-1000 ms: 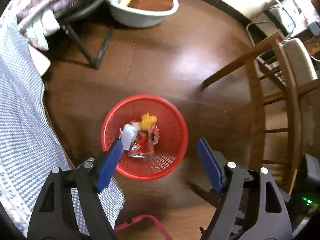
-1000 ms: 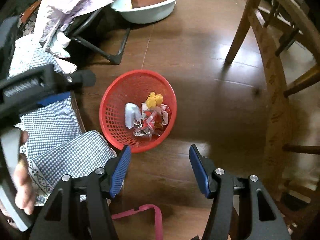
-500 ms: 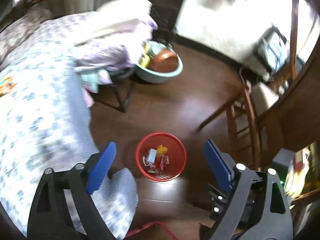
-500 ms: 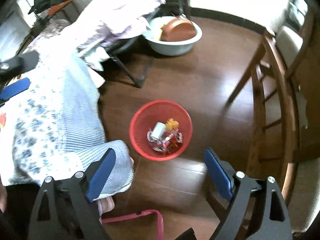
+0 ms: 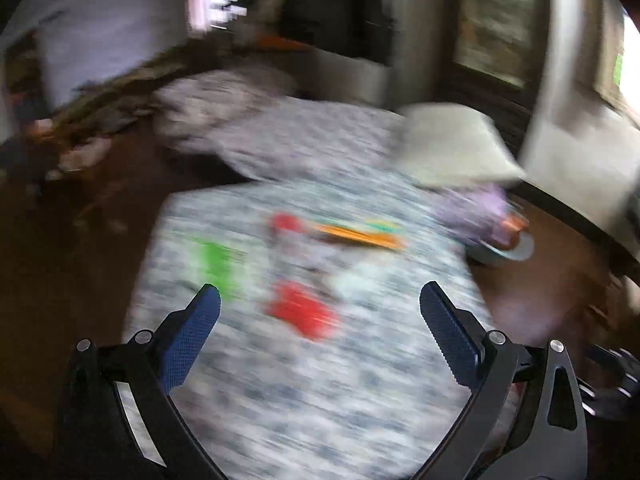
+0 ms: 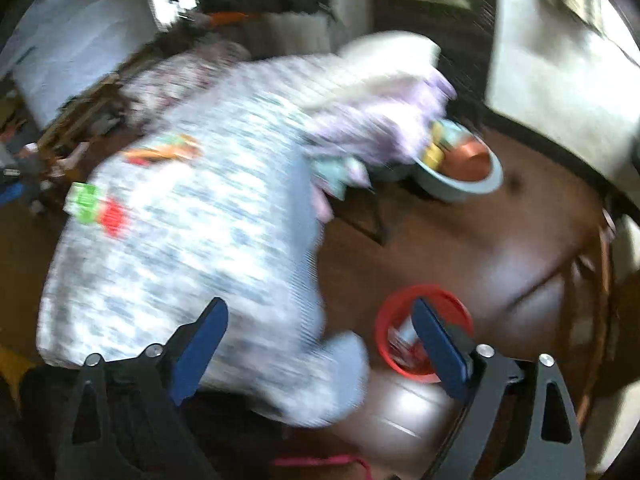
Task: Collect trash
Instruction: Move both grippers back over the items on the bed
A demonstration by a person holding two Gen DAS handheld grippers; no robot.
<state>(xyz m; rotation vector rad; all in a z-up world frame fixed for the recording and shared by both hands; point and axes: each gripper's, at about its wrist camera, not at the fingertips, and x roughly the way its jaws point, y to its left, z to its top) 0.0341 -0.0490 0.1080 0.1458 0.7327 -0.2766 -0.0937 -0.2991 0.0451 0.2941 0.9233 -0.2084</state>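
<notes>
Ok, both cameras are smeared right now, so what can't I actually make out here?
- Coloured items on the patterned cloth, left wrist view: motion blur, kind unclear.
- Red basket, right wrist view: contents partly hidden behind the right gripper finger.
- Basin contents, right wrist view: blurred.
- Left gripper: jaws opening, nothing between them.

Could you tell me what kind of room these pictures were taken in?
Probably a lived-in bedroom or living room at home: a patterned bedcover with scattered litter on it, a wooden floor holding a red waste basket and a washbasin, and a wooden chair.
</notes>
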